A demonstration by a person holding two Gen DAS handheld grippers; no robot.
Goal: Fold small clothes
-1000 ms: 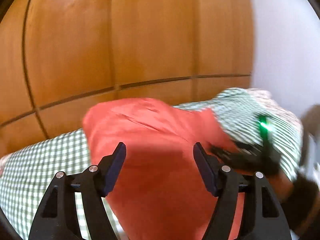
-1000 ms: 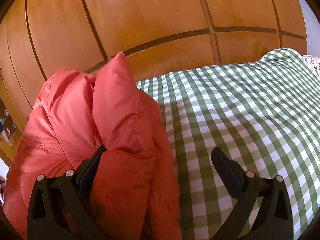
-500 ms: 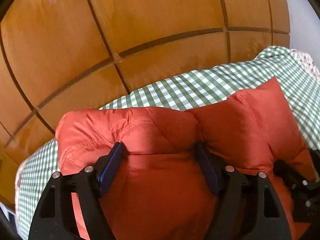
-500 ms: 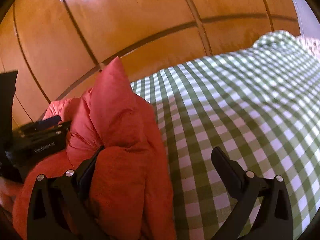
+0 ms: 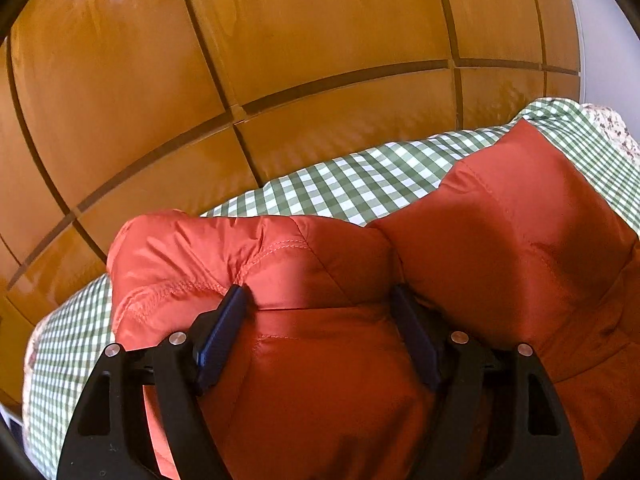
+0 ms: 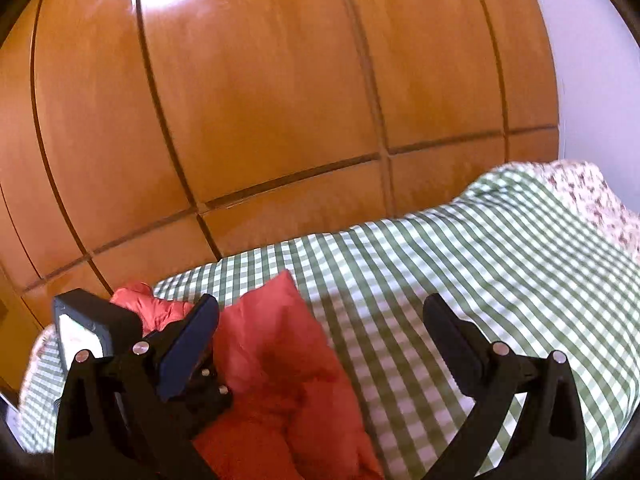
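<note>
An orange-red puffy jacket lies bunched on a green-and-white checked bed cover. My left gripper stands open and wide, pushed down into the jacket, whose padding bulges up between the fingers. A stitched hem runs past the left finger. In the right wrist view the jacket lies low and left. My right gripper hangs open above the bed with nothing between its fingers. The left tool's black housing shows behind the right gripper's left finger.
Glossy wooden wardrobe panels rise just behind the bed. A white wall stands at the right. A floral sheet peeks out at the cover's far right corner. Bare checked cover spreads to the right of the jacket.
The left gripper dropped onto the jacket and has settled there. The right gripper, whose left finger was against the jacket, has lifted up and away from it.
</note>
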